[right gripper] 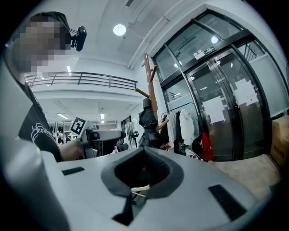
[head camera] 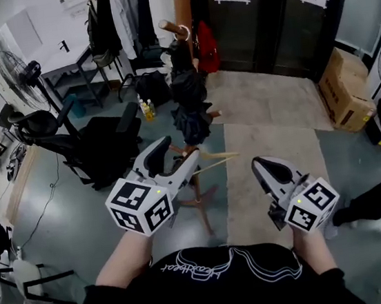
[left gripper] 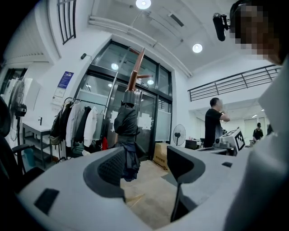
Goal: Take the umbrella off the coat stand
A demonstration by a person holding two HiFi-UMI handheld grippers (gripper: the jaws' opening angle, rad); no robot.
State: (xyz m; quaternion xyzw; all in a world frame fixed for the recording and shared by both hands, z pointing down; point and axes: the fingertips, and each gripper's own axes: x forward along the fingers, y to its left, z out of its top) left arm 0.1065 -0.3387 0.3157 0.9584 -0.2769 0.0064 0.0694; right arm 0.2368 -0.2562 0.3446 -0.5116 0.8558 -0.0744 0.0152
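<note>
Here, the folded dark umbrella (head camera: 188, 89) hangs on the wooden coat stand (head camera: 182, 3), its top end up by a short peg on the pole and its gathered fabric drooping alongside the pole, above the stand's splayed feet. Both hands hold their tools in front of the stand, well apart from the umbrella and touching neither it nor the pole. The left gripper (head camera: 177, 155) has its jaws spread wide with nothing between them; in the left gripper view the umbrella (left gripper: 126, 126) shows beyond the gap, partly behind the left pad, with the stand (left gripper: 134, 72) rising above it. The right gripper (head camera: 262, 166) has its jaws brought together at the tips, holding nothing; in the right gripper view the umbrella (right gripper: 148, 122) and the stand (right gripper: 150, 76) appear straight above the closed tips. A black office chair (head camera: 106, 145) stands left of the stand, a cardboard box (head camera: 346, 89) sits off to the right, and a beige mat (head camera: 273, 144) covers the floor by the glass doors.
</note>
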